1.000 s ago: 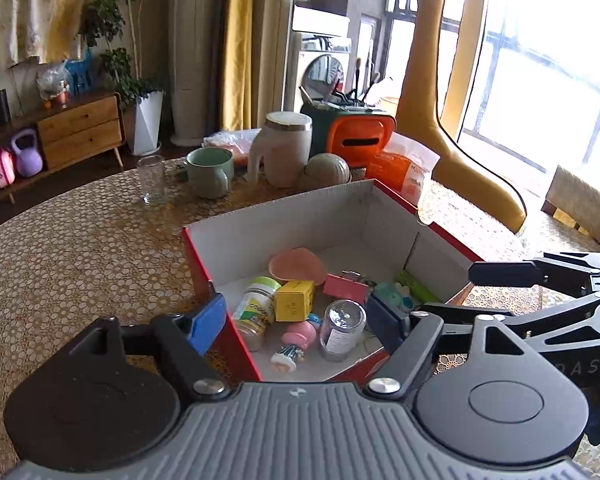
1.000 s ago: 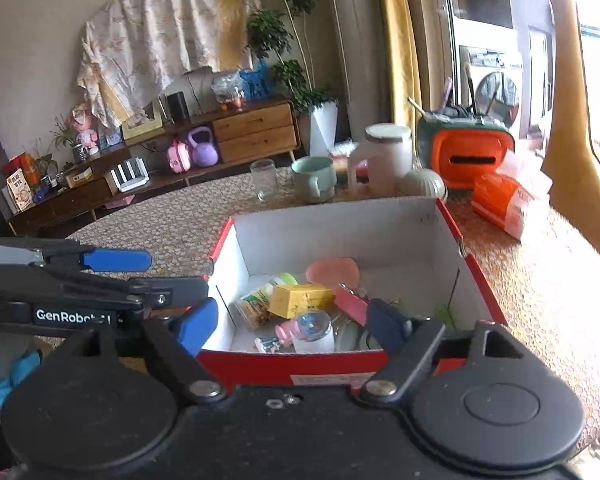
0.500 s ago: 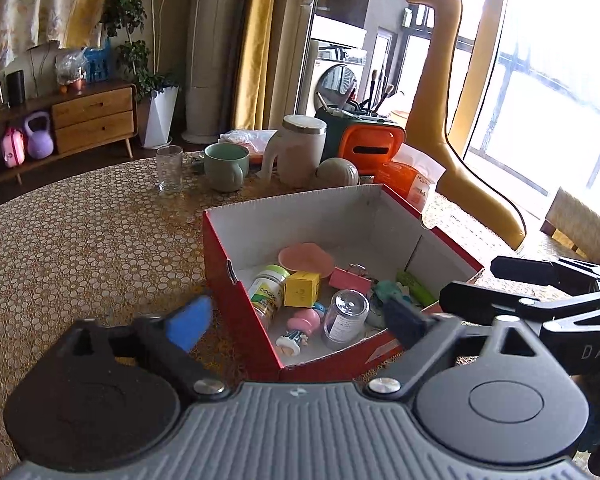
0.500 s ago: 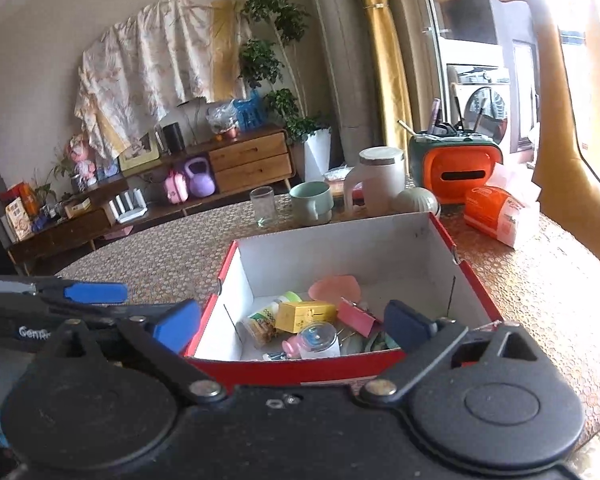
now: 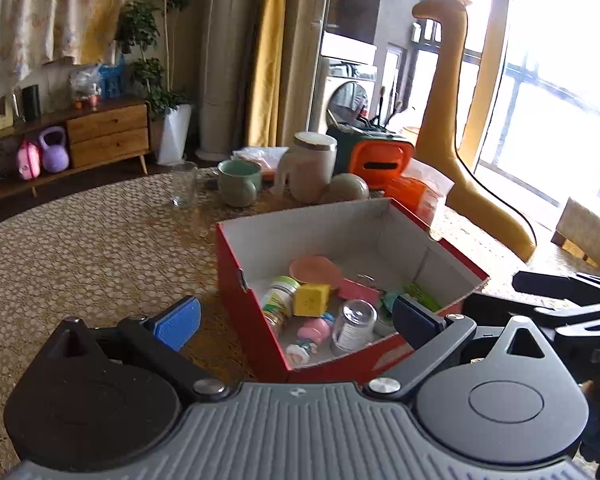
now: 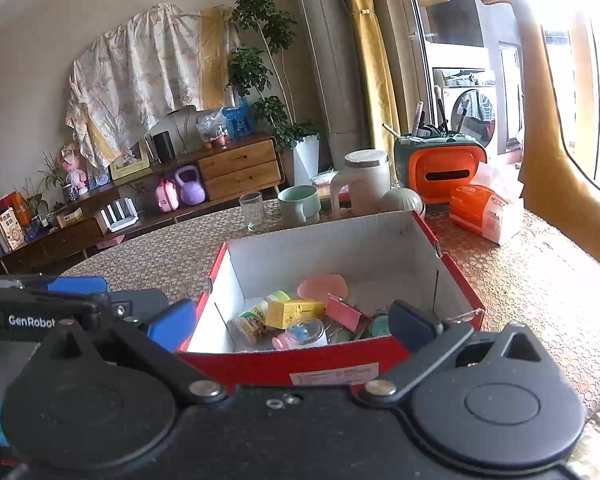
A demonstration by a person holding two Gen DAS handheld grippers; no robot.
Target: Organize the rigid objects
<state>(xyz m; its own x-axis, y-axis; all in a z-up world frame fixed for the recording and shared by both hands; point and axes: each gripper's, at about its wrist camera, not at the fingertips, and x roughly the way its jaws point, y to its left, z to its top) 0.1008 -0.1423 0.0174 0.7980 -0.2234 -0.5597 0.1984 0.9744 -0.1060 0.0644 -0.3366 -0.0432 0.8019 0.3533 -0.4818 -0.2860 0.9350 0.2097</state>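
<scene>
A red cardboard box [image 5: 236, 292] [image 6: 260, 364] with a white inside stands open on the patterned table. Inside lie a yellow cube [image 5: 310, 300] [image 6: 294, 312], a green-capped pill bottle [image 5: 278, 304], a clear small jar [image 5: 354, 326], a pink dish [image 5: 314, 270] [image 6: 322, 286] and other small items. My left gripper [image 5: 296, 320] is open at the box's near left corner, holding nothing. My right gripper [image 6: 293, 325] faces the box's near wall. Its jaws are opening, with no object gripped. Each gripper shows at the edge of the other's view.
Behind the box stand a glass [image 5: 184, 184], a green mug [image 5: 238, 182], a white jug [image 5: 308, 166], an orange-and-green organiser [image 5: 376, 156] and an orange tissue pack [image 6: 480, 210]. A yellow giraffe figure [image 5: 460, 120] stands beyond the table at the right.
The jaws of both grippers have spread wider. Both grippers have drawn back a little from the box, which looks smaller and farther off.
</scene>
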